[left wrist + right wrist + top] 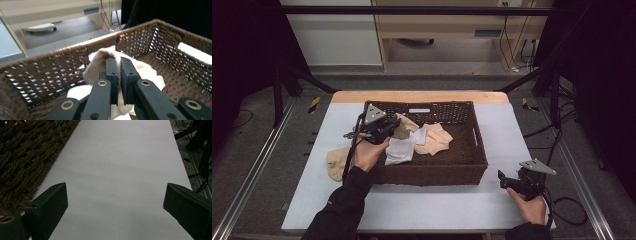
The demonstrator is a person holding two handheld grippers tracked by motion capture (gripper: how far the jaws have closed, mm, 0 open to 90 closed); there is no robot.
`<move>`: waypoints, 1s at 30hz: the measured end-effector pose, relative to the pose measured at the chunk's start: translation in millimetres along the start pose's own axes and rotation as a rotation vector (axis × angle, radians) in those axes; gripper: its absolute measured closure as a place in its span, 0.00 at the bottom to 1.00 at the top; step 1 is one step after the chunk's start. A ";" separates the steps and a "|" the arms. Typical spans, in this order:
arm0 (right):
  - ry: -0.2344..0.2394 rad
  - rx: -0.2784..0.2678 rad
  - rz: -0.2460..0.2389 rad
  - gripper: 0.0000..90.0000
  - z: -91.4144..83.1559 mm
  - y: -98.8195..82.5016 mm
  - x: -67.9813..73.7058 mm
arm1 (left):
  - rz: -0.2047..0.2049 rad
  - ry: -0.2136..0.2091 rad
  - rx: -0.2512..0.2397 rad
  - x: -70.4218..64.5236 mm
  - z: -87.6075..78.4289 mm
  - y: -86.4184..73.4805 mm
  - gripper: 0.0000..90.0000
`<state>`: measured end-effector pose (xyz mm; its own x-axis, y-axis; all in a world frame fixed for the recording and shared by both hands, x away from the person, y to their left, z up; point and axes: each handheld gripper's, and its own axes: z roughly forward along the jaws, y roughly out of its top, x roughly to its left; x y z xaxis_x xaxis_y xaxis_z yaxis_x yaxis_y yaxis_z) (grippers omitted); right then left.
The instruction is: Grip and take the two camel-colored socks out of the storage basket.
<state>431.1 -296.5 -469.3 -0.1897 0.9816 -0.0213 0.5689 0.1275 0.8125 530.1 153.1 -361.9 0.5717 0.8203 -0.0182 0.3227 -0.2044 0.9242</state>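
Observation:
A dark wicker basket (427, 176) stands mid-table and holds several cloths. My left gripper (393, 127) reaches over the basket's left wall and is shut on a beige cloth (406, 123). In the left gripper view that beige cloth (96, 68) bunches up around the closed jaws of the left gripper (119, 62). A white cloth (401, 150) and a second beige cloth (438, 138) lie on the basket floor. Another beige cloth (334, 162) lies on the table left of the basket. My right gripper (504, 181) rests open at the front right, over bare table (120, 157).
The basket's woven wall (22, 157) runs close along the left of my right gripper (115, 200). The white tabletop (437, 205) ends at a wooden strip at the back. Metal rails and cables flank the table on both sides.

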 end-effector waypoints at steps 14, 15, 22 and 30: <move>-0.001 0.000 0.002 0.07 -0.3 0.0 0.0 | -0.016 -0.005 -0.112 -1.7 -32.3 26.8 0.95; -0.001 0.000 0.002 0.07 -0.3 0.0 0.0 | -0.015 -0.007 -0.113 -2.0 -34.5 27.8 0.95; -0.001 0.002 0.005 0.07 -0.6 0.0 0.3 | -0.018 -0.022 -0.162 -1.9 -58.2 36.6 0.95; -0.003 0.003 0.003 0.07 -0.5 -0.1 0.3 | -0.025 -0.010 -0.207 6.2 -84.8 39.9 0.95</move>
<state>430.6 -296.3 -469.2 -0.1860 0.9823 -0.0206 0.5717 0.1253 0.8108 482.5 195.4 -292.8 0.5737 0.8179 -0.0448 0.1751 -0.0690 0.9821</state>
